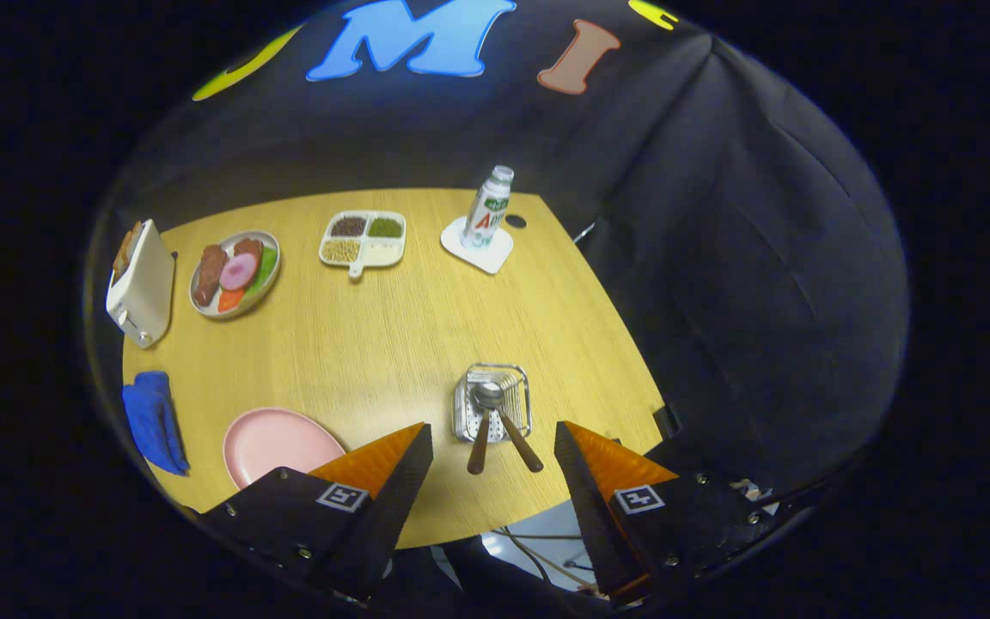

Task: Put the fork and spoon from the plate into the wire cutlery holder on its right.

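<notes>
Two utensils (495,425) in the wire holder (492,401), between the spread claw (493,447) fingers.

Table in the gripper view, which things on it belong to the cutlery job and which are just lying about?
Job:
- pink plate
- wire cutlery holder, to the plate's right
- spoon and fork, both standing in the holder
- claw, open, holding nothing

Lying about:
- toaster
- plate of play food
- divided tray of grains
- bottle on its coaster
- blue cloth

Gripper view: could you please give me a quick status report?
Gripper open, holding nothing. Fork and spoon in wire cutlery holder. Pink plate bare.
</notes>
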Demonstrator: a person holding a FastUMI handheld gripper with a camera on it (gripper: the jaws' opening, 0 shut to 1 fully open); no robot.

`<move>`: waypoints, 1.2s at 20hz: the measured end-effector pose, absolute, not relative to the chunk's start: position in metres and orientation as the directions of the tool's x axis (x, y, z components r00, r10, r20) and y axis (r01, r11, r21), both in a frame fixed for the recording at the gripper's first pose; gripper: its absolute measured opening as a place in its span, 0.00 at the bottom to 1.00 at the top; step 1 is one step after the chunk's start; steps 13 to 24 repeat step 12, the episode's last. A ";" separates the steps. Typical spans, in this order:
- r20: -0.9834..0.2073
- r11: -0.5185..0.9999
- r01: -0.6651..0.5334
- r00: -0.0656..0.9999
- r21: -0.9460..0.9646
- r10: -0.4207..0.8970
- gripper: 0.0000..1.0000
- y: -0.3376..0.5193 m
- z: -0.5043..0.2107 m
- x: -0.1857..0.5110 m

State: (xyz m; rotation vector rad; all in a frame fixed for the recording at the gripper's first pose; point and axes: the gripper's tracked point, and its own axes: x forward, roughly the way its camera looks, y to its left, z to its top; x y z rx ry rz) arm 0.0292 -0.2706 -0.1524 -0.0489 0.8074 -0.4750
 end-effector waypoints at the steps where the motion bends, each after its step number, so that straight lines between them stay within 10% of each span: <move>1: -0.629 0.900 0.391 0.655 -0.193 -0.419 0.89 -0.264 -0.136 0.037; 12: -0.020 0.977 0.212 0.977 0.032 -0.211 0.88 -0.169 0.012 0.054; 24: -0.020 0.977 0.212 0.977 0.032 -0.211 0.88 -0.169 0.012 0.054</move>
